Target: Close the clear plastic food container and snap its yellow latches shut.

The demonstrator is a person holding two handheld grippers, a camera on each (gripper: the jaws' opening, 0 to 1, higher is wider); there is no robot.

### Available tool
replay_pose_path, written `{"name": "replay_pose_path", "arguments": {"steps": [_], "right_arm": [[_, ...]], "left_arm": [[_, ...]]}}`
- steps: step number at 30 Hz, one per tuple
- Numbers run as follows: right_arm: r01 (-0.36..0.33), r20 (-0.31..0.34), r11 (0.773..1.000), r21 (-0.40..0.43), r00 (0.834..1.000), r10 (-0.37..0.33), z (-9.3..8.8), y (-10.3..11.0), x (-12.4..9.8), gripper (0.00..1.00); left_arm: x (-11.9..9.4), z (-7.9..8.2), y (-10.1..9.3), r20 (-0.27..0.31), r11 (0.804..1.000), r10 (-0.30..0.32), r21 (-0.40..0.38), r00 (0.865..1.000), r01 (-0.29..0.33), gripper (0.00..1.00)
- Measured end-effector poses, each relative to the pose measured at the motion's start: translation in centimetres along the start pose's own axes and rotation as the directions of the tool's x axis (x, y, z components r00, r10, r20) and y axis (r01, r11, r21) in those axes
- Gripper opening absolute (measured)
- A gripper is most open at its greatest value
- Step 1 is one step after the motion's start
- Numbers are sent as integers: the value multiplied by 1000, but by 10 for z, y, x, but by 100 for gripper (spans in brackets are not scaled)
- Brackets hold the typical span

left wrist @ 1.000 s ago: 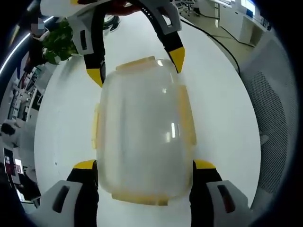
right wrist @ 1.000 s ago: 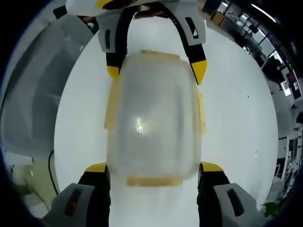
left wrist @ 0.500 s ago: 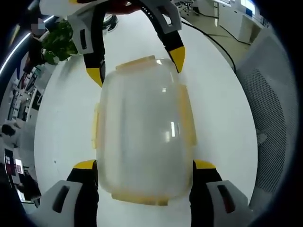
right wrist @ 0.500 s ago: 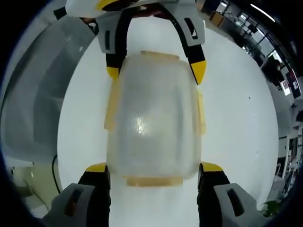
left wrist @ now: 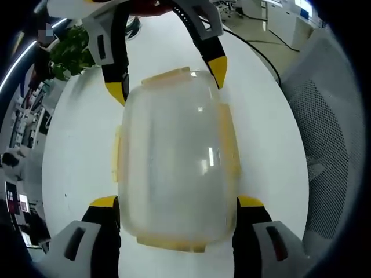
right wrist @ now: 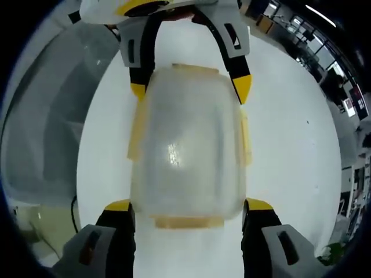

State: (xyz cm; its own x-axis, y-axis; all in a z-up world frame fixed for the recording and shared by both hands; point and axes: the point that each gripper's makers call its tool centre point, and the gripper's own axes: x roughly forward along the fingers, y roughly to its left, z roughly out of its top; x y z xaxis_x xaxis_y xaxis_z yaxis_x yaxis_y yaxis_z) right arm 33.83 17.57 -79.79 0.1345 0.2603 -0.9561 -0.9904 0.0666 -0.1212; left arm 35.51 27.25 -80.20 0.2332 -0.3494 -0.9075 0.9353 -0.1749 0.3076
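Observation:
A clear plastic food container [left wrist: 174, 162] with its lid on lies lengthwise between my left gripper's [left wrist: 177, 202] jaws, which clasp its near end on both sides. At its far end my right gripper [left wrist: 167, 80] comes in from the top and clasps it too. Pale yellow latches [left wrist: 229, 145] run along its sides and ends, lying close against the box; whether they are snapped I cannot tell. In the right gripper view the same container [right wrist: 188, 145] sits between my right gripper's [right wrist: 188, 205] jaws, with the left gripper [right wrist: 190, 87] holding the far end.
A white round table [left wrist: 75, 150] lies under the container. A grey mesh chair [left wrist: 333, 145] stands by its edge and a green plant [left wrist: 69, 52] is at the far side. In the right gripper view the chair [right wrist: 46, 121] sits left of the table [right wrist: 290, 150].
The container keeps its place between both grippers. The table and the chair have slid across both views, so the two hands have moved together with the container.

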Motion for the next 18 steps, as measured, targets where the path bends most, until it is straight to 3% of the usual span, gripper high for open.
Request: {"name": "replay_pose_path", "arguments": {"steps": [18], "right_arm": [[6, 10, 1000, 4, 1000, -6, 6, 19, 0, 75]], "left_arm": [[-6, 0, -19, 9, 1000, 7, -5, 1000, -7, 80]]}}
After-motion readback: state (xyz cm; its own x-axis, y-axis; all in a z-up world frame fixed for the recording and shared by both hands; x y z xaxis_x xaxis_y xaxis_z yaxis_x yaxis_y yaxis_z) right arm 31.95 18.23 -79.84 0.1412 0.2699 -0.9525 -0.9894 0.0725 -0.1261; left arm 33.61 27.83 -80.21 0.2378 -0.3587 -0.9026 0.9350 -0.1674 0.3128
